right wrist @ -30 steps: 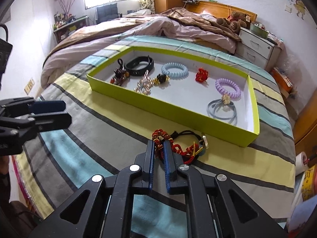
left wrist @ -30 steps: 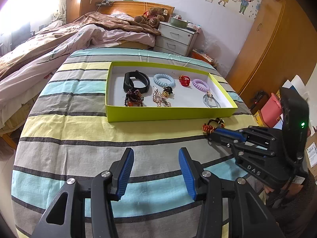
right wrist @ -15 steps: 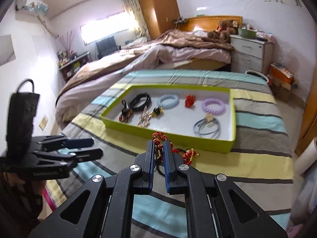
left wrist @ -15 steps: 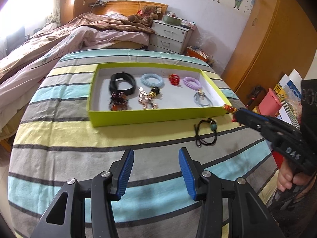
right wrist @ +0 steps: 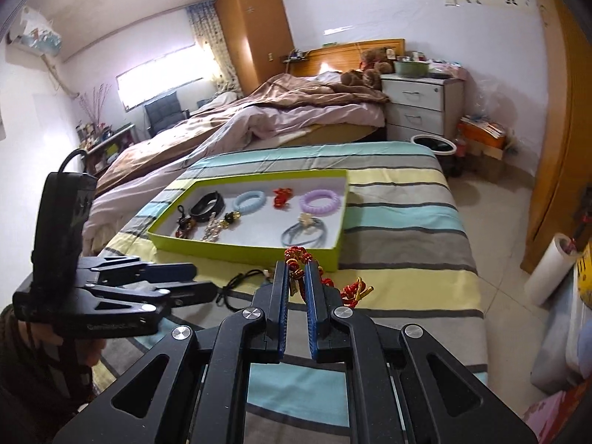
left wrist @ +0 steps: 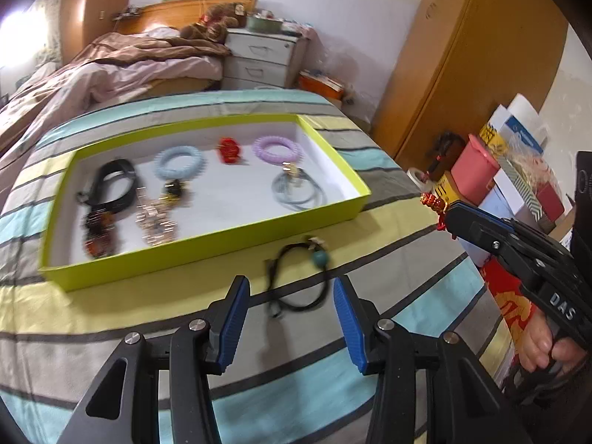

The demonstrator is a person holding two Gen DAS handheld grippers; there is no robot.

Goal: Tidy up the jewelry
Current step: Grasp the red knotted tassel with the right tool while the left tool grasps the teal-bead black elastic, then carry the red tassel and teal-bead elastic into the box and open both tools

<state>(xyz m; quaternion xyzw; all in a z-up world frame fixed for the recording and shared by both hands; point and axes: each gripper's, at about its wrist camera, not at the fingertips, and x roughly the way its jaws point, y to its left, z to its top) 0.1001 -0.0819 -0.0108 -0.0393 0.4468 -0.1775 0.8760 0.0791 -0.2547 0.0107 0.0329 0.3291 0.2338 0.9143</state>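
A lime-green tray (left wrist: 207, 248) (right wrist: 244, 249) lies on the striped bedspread and holds several bracelets and hair ties. A black cord bracelet with a teal bead (left wrist: 296, 277) (right wrist: 240, 285) lies on the spread just in front of the tray. My left gripper (left wrist: 290, 318) (right wrist: 185, 281) is open and empty, close above and just short of that cord bracelet. My right gripper (right wrist: 296, 277) (left wrist: 449, 214) is shut on a red and gold beaded bracelet (right wrist: 296, 259) (left wrist: 434, 203), held in the air at the tray's near right corner.
A second bed with a brown and pink duvet (right wrist: 259, 118) lies beyond. A white nightstand (right wrist: 418, 103), a bin (right wrist: 433, 148) and a wooden wardrobe (left wrist: 462, 66) stand to the right. Boxes and a pink tub (left wrist: 481, 174) crowd the floor beside the bed.
My right gripper has lifted the red bracelet off the spread and away from the black cord bracelet. My left gripper has moved right, towards the cord bracelet.
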